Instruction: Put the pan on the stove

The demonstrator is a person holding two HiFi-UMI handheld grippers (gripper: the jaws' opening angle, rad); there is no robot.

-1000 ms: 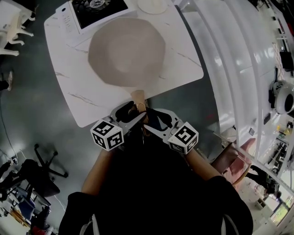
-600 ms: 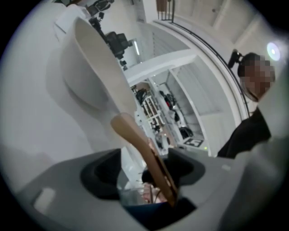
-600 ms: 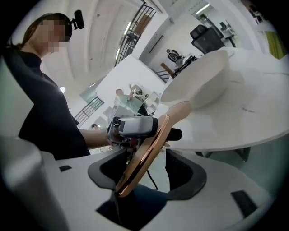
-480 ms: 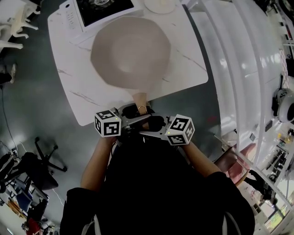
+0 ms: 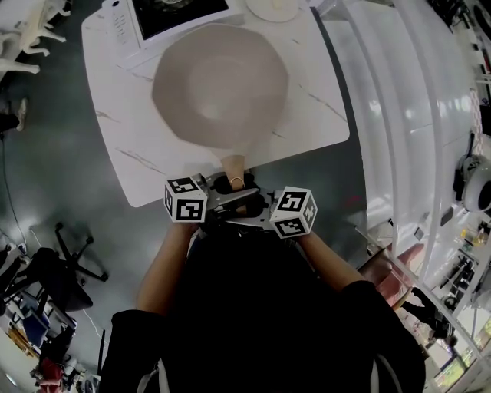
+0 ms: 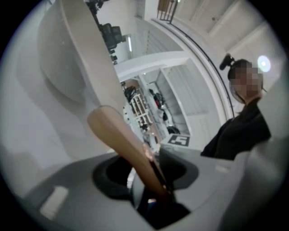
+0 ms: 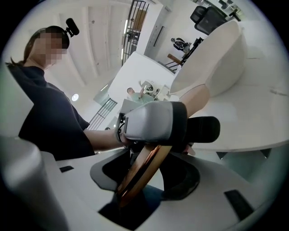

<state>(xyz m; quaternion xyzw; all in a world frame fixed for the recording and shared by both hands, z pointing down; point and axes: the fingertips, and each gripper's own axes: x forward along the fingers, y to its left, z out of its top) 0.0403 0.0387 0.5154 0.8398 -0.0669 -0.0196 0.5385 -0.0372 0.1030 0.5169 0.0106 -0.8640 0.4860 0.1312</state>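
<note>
Left gripper (image 6: 144,158) jaws just closed in and now pinch the handle (image 5: 234,165). Right gripper (image 7: 144,158) jaws are narrowing but wide, handle between them, not clamped. Pan (image 5: 220,84) sits on table (image 5: 307,100), short of stove (image 5: 173,15). Lift looks imminent.

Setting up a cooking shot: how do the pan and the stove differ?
The pan is beige and rounded; the stove is black-topped in a squared white casing. The pan lies mid-table, wholly in view; the stove sits at the far edge, partly cut off. The pan has a wooden handle; the stove shows none. Both rest on the white table.
</note>
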